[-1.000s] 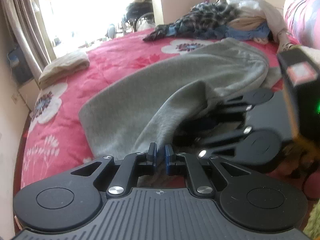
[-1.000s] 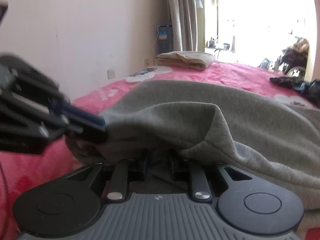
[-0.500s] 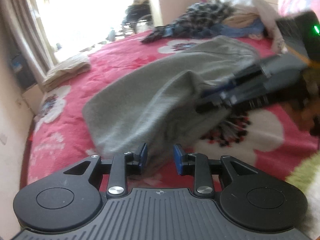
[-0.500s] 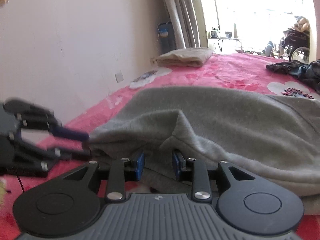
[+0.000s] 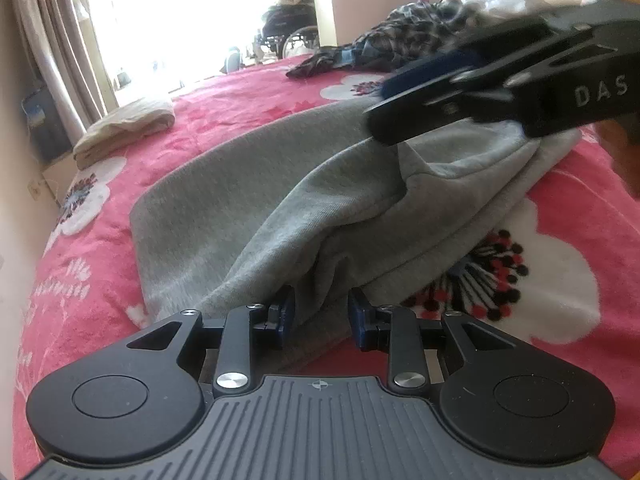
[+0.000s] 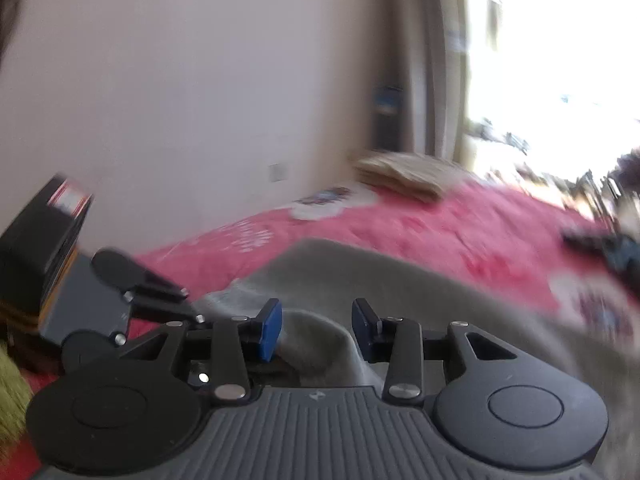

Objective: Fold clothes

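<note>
Straddling a gathered fold of the grey garment (image 5: 280, 200) on the pink floral bed (image 5: 100, 280), my left claw (image 5: 320, 318) gapes released, ready to pinch; garment centre-frame, running toward 12 o'clock. My right claw (image 6: 316, 328), likewise unclenched, hovers over the cloth, its view blurred.

My view across the bed (image 5: 248, 120), under a pink blanket with white flowers: a grey garment (image 5: 288, 200) lies spread across the near middle, partly doubled over; a folded beige cloth (image 5: 124, 130) rests far left by the curtain; a dark patterned heap of clothes (image 5: 404, 40) sits far right.
</note>
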`<state>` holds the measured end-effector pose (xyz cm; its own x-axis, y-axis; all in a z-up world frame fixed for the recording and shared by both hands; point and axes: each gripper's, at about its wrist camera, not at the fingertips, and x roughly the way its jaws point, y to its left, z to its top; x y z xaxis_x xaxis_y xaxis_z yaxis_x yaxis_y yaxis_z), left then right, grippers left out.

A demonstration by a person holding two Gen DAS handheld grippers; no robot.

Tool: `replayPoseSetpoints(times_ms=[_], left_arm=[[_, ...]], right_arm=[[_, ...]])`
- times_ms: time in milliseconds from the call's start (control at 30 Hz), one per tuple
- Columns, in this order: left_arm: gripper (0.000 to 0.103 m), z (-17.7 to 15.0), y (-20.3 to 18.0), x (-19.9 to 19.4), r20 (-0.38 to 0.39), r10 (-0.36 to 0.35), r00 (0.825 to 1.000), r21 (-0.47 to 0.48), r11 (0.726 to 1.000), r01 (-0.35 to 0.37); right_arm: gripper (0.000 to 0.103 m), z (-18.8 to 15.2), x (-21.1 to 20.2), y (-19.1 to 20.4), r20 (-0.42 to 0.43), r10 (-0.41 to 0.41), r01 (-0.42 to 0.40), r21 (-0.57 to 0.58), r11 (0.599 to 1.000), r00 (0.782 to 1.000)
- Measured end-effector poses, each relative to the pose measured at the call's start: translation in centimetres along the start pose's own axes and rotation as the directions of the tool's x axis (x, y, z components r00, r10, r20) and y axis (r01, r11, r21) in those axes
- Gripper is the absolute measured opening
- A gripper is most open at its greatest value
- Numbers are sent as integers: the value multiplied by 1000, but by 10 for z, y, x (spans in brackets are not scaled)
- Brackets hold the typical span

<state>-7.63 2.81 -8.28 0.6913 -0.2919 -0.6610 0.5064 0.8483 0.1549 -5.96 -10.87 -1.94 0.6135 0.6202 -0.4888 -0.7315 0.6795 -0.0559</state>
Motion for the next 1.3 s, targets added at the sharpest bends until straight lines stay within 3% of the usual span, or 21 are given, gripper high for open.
replayPoseSetpoints(times_ms=[67, 133, 267, 300, 433, 633, 767, 833, 933, 1167, 1300], left_arm=[[29, -1, -4, 2, 10, 19, 1000, 27, 999, -19], [29, -2, -7, 4, 21, 26, 999, 38, 999, -27], [29, -3, -13, 9, 40, 36, 999, 46, 998, -37], [29, -4, -13, 11, 43, 36, 998, 41, 998, -38], [29, -6, -11, 17, 45, 38, 998, 20, 999, -39], [29, -6, -2, 19, 19, 41, 999, -22, 999, -40], [28, -6, 9, 22, 2, 32, 999, -107, 994, -31], [28, -5, 10, 22, 0, 33, 999, -118, 992, -32], [28, -6, 8, 21, 2, 38, 999, -113, 993, -38], [29, -12, 21, 7, -22, 41, 999, -119, 992, -44], [28, -19, 29, -2, -47, 32, 998, -153, 987, -39]], right_arm=[[47, 5, 17, -3, -47, 46, -49, -61, 997, 998], [48, 9, 39, -15, -121, 110, -116, -40, 992, 987], [47, 10, 80, -42, -263, 262, -226, 159, 961, 929], [42, 9, 89, -48, -291, 302, -246, 214, 946, 908], [11, 8, 91, -56, -267, 400, -319, 300, 899, 877], [3, 13, 66, -64, -168, 524, -442, 364, 820, 835], [3, 3, 62, -59, -202, 541, -441, 388, 809, 816], [4, -2, 59, -56, -217, 522, -414, 397, 819, 825], [6, -6, 44, -49, -208, 465, -366, 382, 849, 861], [19, -21, -3, -50, -124, 356, -265, 459, 848, 926], [20, -37, -14, -52, -134, 331, -220, 514, 829, 934]])
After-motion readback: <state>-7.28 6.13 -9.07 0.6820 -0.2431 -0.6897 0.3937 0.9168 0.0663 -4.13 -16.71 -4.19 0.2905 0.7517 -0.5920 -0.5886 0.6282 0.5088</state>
